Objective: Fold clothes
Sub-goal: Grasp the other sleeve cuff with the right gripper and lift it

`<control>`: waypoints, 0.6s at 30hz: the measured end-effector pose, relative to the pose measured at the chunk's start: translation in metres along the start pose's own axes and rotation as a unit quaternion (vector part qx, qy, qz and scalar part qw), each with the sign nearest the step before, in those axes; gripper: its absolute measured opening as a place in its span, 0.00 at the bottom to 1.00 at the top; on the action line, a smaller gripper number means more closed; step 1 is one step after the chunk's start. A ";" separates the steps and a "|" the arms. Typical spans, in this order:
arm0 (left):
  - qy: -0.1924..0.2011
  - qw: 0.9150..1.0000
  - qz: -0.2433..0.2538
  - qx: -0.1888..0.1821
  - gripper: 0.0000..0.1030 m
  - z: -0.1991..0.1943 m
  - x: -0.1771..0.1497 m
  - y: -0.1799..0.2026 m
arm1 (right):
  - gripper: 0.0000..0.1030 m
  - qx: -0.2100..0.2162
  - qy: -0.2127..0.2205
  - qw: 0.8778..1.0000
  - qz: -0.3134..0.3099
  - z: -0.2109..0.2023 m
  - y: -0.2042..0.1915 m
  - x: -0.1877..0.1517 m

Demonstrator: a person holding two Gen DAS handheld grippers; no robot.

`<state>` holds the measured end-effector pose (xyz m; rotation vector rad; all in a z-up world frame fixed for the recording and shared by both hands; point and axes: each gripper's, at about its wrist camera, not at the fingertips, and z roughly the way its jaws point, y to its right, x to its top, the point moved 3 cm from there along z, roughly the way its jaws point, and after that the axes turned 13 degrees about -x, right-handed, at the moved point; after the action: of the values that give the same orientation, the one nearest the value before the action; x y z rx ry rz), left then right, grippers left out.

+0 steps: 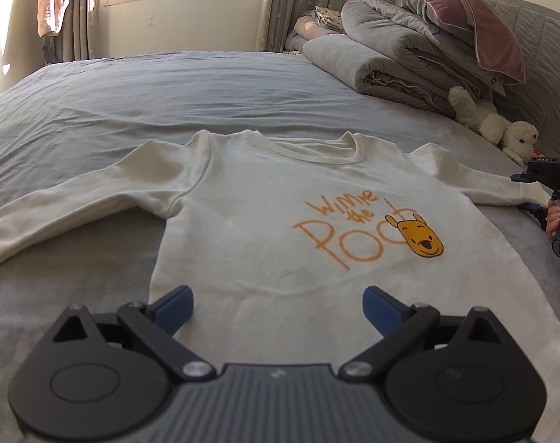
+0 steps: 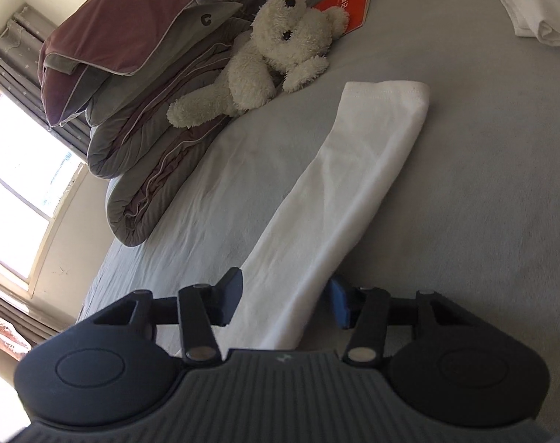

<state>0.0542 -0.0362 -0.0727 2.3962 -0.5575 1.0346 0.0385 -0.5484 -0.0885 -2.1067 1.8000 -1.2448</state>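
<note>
A white long-sleeved shirt with an orange bear print lies flat, front up, on the grey bed. My left gripper hovers over the shirt's lower hem, open, with nothing between its blue pads. At the right edge of the left wrist view a hand holds my right gripper at the shirt's right sleeve. In the right wrist view that sleeve runs away from the camera, and my right gripper has both fingers against its gathered edges.
Folded grey quilts and a mauve pillow are stacked at the bed's far right. A cream teddy bear leans on them, beside a red book. Folded white cloth lies farther along. A curtained window stands behind the bed.
</note>
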 end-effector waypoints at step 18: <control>0.009 0.999 -0.032 0.010 0.96 -0.007 0.009 -0.013 | 0.10 0.113 0.011 0.993 -0.024 -0.067 -0.040 0.000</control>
<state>0.0623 -0.0232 -0.0650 2.4032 -0.4639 1.0380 0.0271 -0.5089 -0.0220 -2.0278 1.5411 -1.4147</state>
